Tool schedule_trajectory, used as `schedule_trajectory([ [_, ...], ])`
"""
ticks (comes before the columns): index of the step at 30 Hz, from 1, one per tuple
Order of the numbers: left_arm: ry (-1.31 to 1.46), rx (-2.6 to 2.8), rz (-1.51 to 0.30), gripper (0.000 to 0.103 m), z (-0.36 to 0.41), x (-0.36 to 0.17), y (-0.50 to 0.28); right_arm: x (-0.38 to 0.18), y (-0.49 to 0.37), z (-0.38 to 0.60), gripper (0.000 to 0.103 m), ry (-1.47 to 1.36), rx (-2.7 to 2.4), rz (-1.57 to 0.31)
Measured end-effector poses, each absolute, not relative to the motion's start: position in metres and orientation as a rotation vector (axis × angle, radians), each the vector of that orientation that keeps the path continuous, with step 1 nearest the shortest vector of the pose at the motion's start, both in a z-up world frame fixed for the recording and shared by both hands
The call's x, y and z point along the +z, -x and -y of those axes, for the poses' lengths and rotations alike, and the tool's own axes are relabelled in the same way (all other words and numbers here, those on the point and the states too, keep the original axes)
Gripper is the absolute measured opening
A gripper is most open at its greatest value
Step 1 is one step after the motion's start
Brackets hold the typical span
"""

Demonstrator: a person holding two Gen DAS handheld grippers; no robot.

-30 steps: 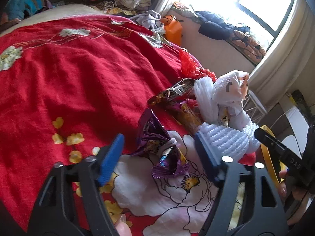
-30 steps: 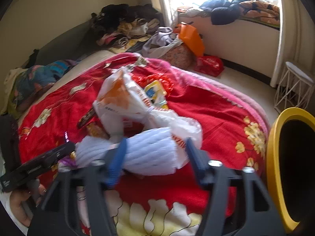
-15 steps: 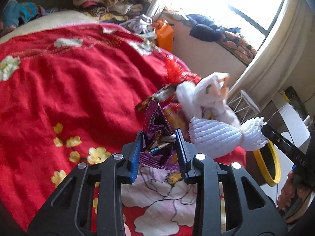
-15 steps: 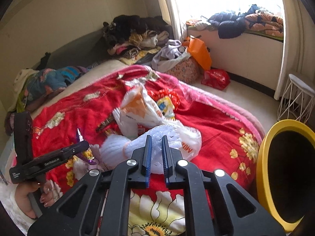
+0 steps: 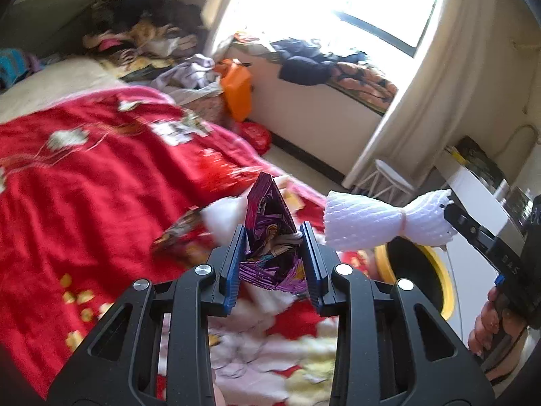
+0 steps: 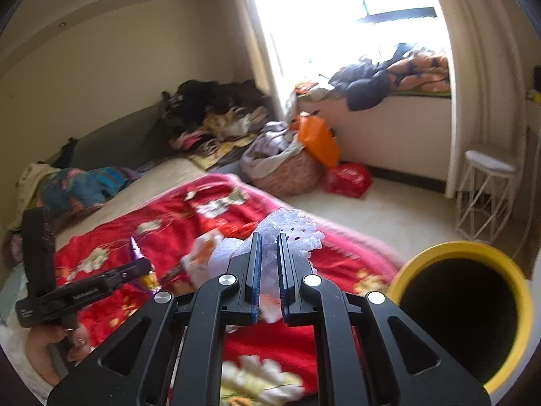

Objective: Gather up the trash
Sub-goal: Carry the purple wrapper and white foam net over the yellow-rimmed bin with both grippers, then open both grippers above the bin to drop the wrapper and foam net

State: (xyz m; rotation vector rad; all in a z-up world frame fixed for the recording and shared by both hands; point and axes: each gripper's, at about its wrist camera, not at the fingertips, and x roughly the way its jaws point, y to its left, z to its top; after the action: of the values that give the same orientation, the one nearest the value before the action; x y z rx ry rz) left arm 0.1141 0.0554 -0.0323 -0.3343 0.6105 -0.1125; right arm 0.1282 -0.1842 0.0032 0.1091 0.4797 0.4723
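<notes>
My left gripper is shut on a crumpled purple snack wrapper and holds it above the red blanket. My right gripper is shut on a white foam net sleeve, lifted off the bed; the sleeve also shows in the left wrist view. A yellow-rimmed bin stands at the right beside the bed. More trash stays on the blanket: a white plastic bag and a brown wrapper.
A pile of clothes lies at the bed's far end. A woven basket, an orange bag and a red bag sit on the floor. A white wire stool stands by the curtain.
Both grippers closed, the left on the purple wrapper and the right on the foam sleeve, and both lifted their items off the blanket, toward the bin side.
</notes>
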Motion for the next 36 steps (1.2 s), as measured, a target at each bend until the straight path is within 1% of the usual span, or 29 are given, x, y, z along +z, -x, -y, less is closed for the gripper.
schedule_trajectory([
  [7, 0.278, -0.216, -0.612, 0.026, -0.001, -0.022, -0.134, 0.005, -0.127, 0.227, 0.009, -0.120, 0.359, -0.458],
  [15, 0.215, -0.333, -0.638, 0.026, 0.065, -0.024, -0.154, 0.000, -0.121, 0.268, 0.009, -0.118, 0.230, -0.457],
  [28, 0.155, -0.460, -0.671, 0.026, 0.144, -0.036, -0.172, -0.028, -0.121, 0.337, 0.009, -0.167, 0.025, -0.542],
  [36, 0.118, -0.496, -0.711, 0.027, 0.176, -0.050, -0.188, -0.050, -0.126, 0.364, 0.009, -0.189, -0.045, -0.599],
])
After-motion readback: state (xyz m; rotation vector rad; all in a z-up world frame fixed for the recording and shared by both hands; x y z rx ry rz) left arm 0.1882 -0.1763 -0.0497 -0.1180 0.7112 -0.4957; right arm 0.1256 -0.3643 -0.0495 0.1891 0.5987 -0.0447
